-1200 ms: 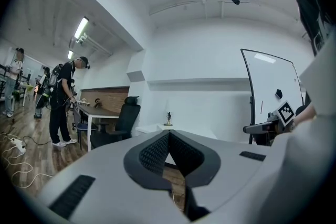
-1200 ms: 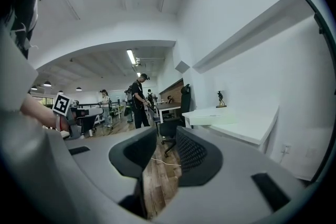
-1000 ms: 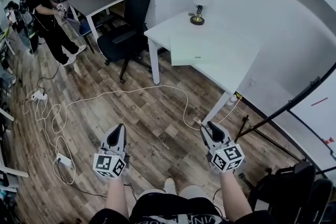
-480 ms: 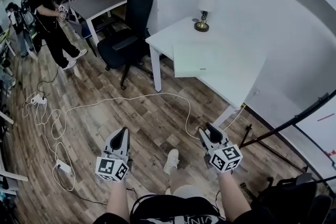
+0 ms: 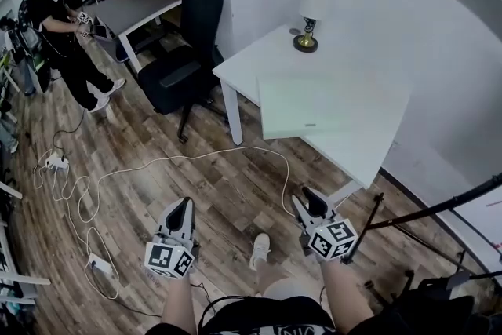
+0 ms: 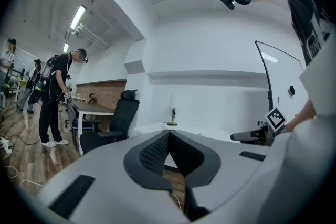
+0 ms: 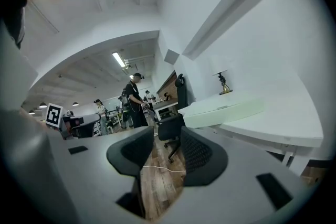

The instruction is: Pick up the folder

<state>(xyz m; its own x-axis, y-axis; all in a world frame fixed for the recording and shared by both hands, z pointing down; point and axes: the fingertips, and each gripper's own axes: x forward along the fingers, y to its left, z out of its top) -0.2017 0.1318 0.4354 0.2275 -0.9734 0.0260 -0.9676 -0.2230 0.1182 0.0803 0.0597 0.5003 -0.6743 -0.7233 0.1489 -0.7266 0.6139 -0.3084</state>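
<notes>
The folder is a pale green flat sheet that lies on the white table, its near edge close to the table's front. It also shows in the right gripper view, ahead and to the right. Both grippers hang over the wooden floor, well short of the table. My left gripper points forward with its tips touching and nothing in them. My right gripper stands open, a gap between its pads and only floor behind it.
A lamp stands at the table's far corner. A black office chair sits left of the table. A white cable snakes over the floor ahead. A black stand leans at the right. A person stands far left.
I have walked toward the table: it and the folder sit nearer and larger in the head view. Both grippers came forward with me, and my shoe has stepped ahead.
</notes>
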